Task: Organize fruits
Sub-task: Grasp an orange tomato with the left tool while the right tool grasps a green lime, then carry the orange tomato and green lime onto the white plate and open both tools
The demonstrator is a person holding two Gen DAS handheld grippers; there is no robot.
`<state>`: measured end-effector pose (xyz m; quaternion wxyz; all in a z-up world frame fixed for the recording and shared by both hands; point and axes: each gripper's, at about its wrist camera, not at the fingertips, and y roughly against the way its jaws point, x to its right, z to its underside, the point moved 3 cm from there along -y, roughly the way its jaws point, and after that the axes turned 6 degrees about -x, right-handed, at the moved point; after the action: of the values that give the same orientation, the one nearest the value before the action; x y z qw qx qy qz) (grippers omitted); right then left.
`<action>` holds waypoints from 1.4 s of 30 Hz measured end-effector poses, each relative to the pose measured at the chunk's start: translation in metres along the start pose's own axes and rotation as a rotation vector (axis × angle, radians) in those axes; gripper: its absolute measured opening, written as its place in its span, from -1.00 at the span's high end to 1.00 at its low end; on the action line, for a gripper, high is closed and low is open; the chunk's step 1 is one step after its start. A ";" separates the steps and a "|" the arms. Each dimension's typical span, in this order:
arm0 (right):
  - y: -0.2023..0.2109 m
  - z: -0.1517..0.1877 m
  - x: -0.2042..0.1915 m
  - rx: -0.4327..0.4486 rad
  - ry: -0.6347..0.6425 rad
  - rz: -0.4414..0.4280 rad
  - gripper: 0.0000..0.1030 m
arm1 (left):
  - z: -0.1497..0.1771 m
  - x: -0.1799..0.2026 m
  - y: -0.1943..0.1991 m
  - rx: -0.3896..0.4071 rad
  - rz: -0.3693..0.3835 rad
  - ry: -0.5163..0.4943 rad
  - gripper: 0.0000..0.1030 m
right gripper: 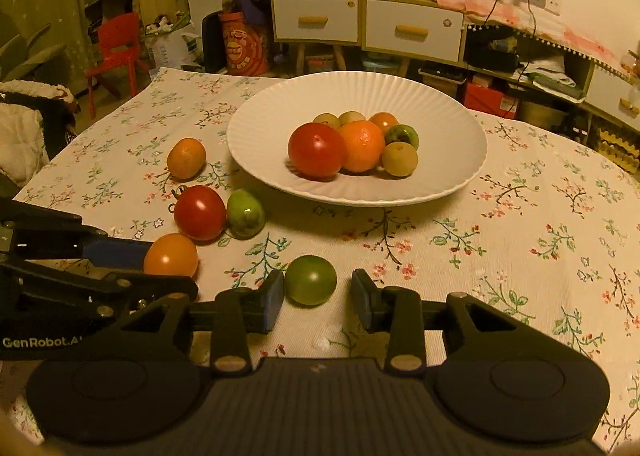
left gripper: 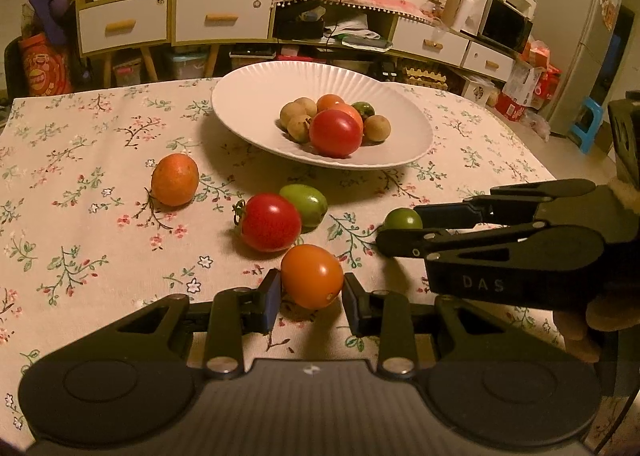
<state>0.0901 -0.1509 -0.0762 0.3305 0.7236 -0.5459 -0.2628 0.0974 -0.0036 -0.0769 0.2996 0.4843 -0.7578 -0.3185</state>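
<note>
- Left gripper (left gripper: 311, 298) angles down toward the desk (left gripper: 92, 248), its blue pads pinching an orange tomato (left gripper: 312, 276) that rests on the floral cloth.
- Right gripper (right gripper: 316, 296) also angles down; a round green tomato (right gripper: 311, 279) lies between its pads. The left pad sits at the fruit's skin, the right pad stands clear with cloth showing in the gap, so the pads are spread and not pinching.
- From left to right on the cloth in the left wrist view: a small orange fruit (left gripper: 175, 179), a red tomato (left gripper: 270, 221) touching an oval green fruit (left gripper: 305, 204), then the pinched orange tomato, then the round green tomato.
- White ribbed plate (left gripper: 248, 107) stands farther back on the desk, holding a red tomato, orange fruits, a small green one and several tan round fruits, heaped together.
- Left wrist view alone shows the right gripper from the side, entering from the right edge, with fingers (left gripper: 580, 330) of the holding hand below a fuzzy cuff; a fridge (left gripper: 576, 35) stands behind.
- Right wrist view alone shows the left gripper coming in from the left edge beside the orange tomato, a red chair (right gripper: 116, 51) by the far wall, and a pale fleecy sleeve (right gripper: 20, 135) at the left edge.
</note>
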 end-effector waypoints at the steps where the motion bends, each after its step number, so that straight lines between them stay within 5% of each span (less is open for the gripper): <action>1: 0.000 0.000 0.000 0.002 0.000 -0.004 0.38 | 0.000 0.000 0.000 -0.001 0.001 -0.001 0.41; 3: 0.002 -0.001 -0.001 0.000 0.004 -0.018 0.52 | 0.000 0.001 0.000 -0.001 0.003 -0.003 0.41; 24: 0.025 -0.028 0.008 0.089 -0.050 -0.025 0.52 | -0.024 0.001 0.018 0.051 0.022 -0.013 0.41; 42: 0.008 -0.045 0.023 0.093 -0.040 0.007 0.52 | -0.092 -0.009 -0.015 0.060 -0.044 -0.105 0.41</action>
<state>0.1246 -0.1657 -0.0412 0.2864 0.7308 -0.5667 -0.2504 0.1786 -0.0180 -0.0334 0.2376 0.4922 -0.7710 -0.3270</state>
